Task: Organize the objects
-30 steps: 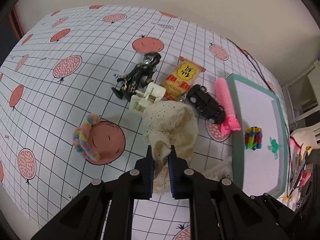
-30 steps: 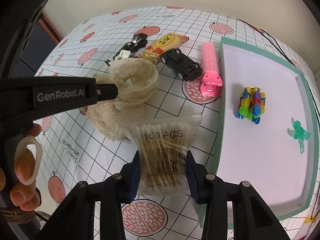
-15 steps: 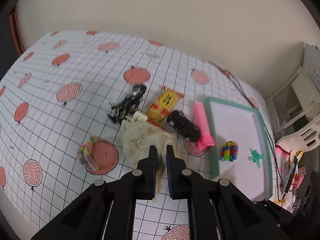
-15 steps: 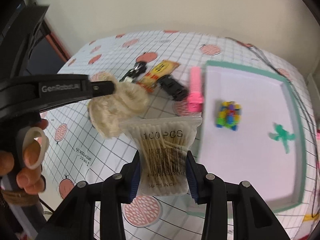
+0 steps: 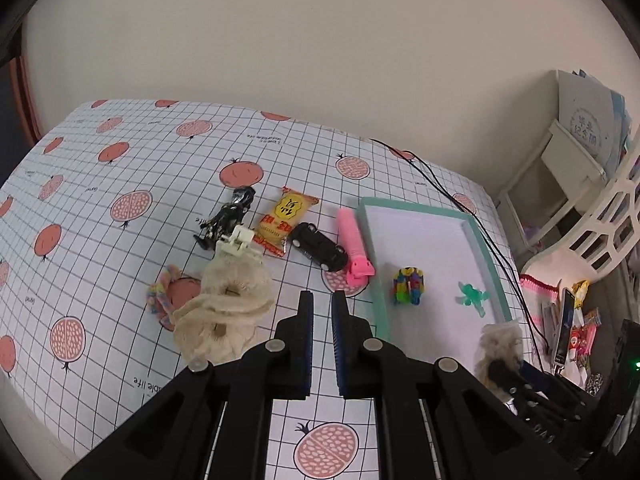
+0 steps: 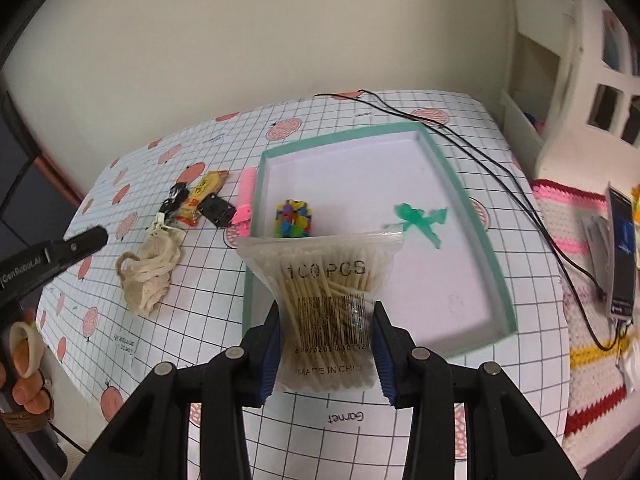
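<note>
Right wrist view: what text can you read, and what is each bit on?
"100 PCS": cotton swab bag in the right tool.
"MADE IN CHI…": same bag, low; the end is hidden.
Barcode digits on the bag: too blurred to trust.
"GenRoboLAI": side of the left tool, partly cut off.
"Garnet": tablecloth, upside down.
Snack packet: print too small.

Black plastic grippers [image 5: 321,336] — blue ribbed finger pads [image 6: 270,354], silver screws, white "GenRobot.AI" lettering — pale ring on a finger.

"100 PCS" on swab bag [image 6: 320,276]
</note>
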Demonstrator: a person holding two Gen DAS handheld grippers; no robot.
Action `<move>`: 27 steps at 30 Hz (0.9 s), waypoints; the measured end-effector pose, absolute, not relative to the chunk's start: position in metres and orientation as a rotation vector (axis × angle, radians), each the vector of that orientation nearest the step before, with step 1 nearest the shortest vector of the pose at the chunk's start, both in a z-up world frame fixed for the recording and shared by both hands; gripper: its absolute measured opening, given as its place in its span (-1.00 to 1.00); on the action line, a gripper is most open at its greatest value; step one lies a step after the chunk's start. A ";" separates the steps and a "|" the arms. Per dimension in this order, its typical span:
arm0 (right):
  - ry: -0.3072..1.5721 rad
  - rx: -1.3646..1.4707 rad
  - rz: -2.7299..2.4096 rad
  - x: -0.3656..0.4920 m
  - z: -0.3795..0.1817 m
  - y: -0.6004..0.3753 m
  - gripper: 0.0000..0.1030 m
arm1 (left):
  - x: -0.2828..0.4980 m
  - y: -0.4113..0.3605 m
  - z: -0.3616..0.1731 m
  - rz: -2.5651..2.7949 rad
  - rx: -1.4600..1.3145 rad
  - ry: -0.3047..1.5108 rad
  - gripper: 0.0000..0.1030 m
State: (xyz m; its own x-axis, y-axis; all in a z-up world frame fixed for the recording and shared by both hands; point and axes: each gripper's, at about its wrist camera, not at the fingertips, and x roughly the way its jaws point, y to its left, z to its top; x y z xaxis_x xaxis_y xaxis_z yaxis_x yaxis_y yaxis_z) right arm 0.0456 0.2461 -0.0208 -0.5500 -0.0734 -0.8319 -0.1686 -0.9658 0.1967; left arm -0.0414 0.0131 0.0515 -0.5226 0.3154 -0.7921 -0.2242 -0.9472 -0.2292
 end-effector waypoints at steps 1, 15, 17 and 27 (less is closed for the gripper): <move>0.404 -1.455 2.693 0.048 -0.019 0.249 -0.17 | -0.042 0.012 0.050 2.499 -1.335 -0.141 -0.83; 0.449 -1.429 2.654 0.048 -0.022 0.265 -0.17 | -0.079 -0.021 0.018 2.565 -1.459 -0.168 -0.73; 0.429 -1.432 2.647 0.047 -0.023 0.264 -0.17 | -0.087 -0.027 0.006 2.567 -1.510 -0.181 -0.18; 0.422 -1.432 2.664 0.043 -0.023 0.260 -0.17 | -0.101 -0.030 -0.030 2.546 -1.657 -0.168 0.50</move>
